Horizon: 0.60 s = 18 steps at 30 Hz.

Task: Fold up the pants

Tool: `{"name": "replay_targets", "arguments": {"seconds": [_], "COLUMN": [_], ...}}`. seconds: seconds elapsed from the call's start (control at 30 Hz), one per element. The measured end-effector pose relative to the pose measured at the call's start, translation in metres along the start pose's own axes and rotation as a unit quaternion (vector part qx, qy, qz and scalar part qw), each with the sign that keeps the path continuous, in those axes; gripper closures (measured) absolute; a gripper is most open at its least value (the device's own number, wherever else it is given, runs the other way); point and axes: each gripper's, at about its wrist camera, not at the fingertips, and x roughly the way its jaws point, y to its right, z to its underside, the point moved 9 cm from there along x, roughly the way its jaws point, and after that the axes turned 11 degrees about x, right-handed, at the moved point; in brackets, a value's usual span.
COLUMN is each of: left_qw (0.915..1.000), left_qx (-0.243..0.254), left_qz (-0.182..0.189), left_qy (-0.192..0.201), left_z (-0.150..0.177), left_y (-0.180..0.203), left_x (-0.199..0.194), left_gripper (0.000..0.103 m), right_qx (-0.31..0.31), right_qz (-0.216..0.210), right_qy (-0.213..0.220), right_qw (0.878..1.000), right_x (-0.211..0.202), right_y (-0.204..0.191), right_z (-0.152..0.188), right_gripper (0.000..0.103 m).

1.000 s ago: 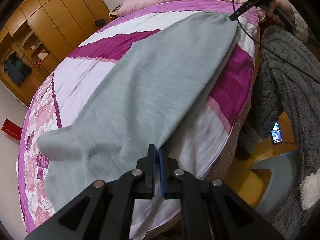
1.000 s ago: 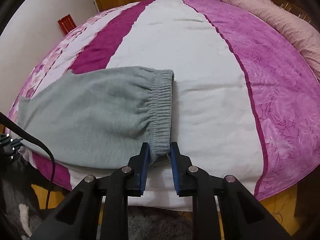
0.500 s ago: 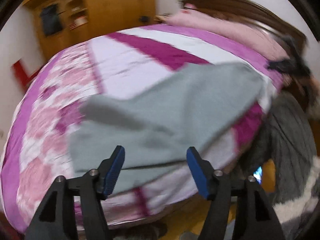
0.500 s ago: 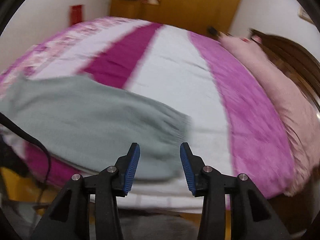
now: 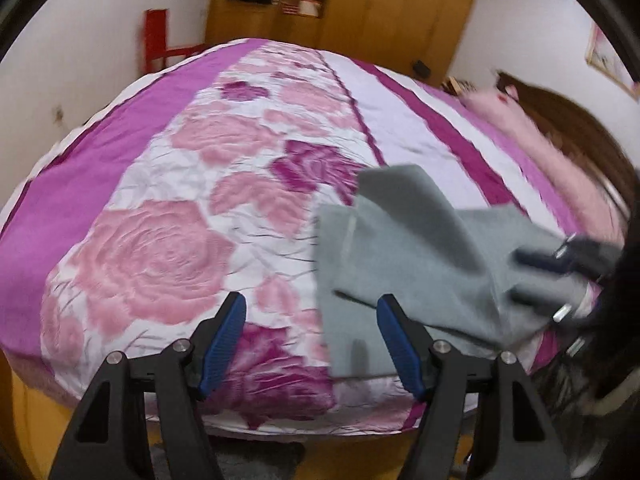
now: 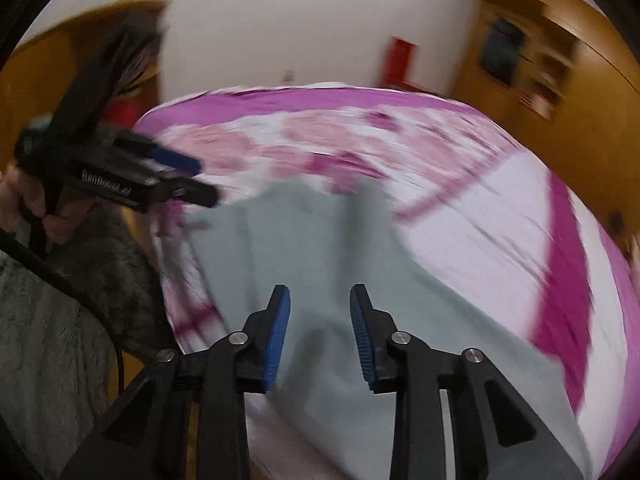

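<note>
**Both grippers free above the grey pants**

The grey pants point(image 5: 420, 256) lie on the near edge of the pink-and-magenta bedspread point(image 5: 168, 184), their two leg ends pointing out across the rose pattern. The left gripper point(image 5: 312, 340) hangs over the bed's edge just beside the fabric, jaws spread wide, nothing between the blue pads. The right gripper point(image 6: 320, 332) hovers above the pants, jaws partly apart and just now closing in, gripping nothing. A wooden wardrobe point(image 5: 360, 12) stands behind the bed, and a pink pillow point(image 5: 532, 140) lies near the headboard.
</note>
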Motion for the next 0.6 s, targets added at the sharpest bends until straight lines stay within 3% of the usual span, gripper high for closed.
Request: {"name": "replay_targets", "arguments": {"seconds": [0.2, 0.27, 0.47, 0.5, 0.53, 0.6], "left_qw": [0.9995, 0.9996, 0.9991, 0.9990, 0.9989, 0.9986], "left_qx": [-0.024, -0.023, -0.042, -0.044, -0.047, -0.051], "left_qz": [-0.013, -0.010, 0.006, 0.008, 0.010, 0.013], "left_qy": [-0.013, -0.013, -0.001, 0.001, 0.001, 0.000], "left_z": [0.015, 0.018, 0.021, 0.021, 0.021, 0.021], "left_y": [-0.022, -0.023, -0.030, -0.031, -0.031, -0.032], "left_x": [0.000, 0.000, -0.008, -0.008, -0.008, -0.008], "left_gripper": [0.032, 0.032, 0.032, 0.032, 0.032, 0.032], "right_qx": [-0.105, -0.132, -0.126, -0.136, -0.145, -0.153], "right_qz": [0.006, 0.022, 0.040, 0.045, 0.048, 0.058], "right_qy": [0.002, 0.009, 0.012, 0.016, 0.016, 0.026], "right_qw": [0.994, 0.991, 0.991, 0.990, 0.988, 0.986], "right_x": [0.050, 0.058, 0.069, 0.070, 0.071, 0.069], "right_y": [-0.051, -0.059, -0.056, -0.058, -0.061, -0.063], "right_z": [-0.011, -0.011, -0.014, -0.014, -0.014, -0.015], "right_gripper": [0.075, 0.082, 0.089, 0.092, 0.103, 0.103]}}
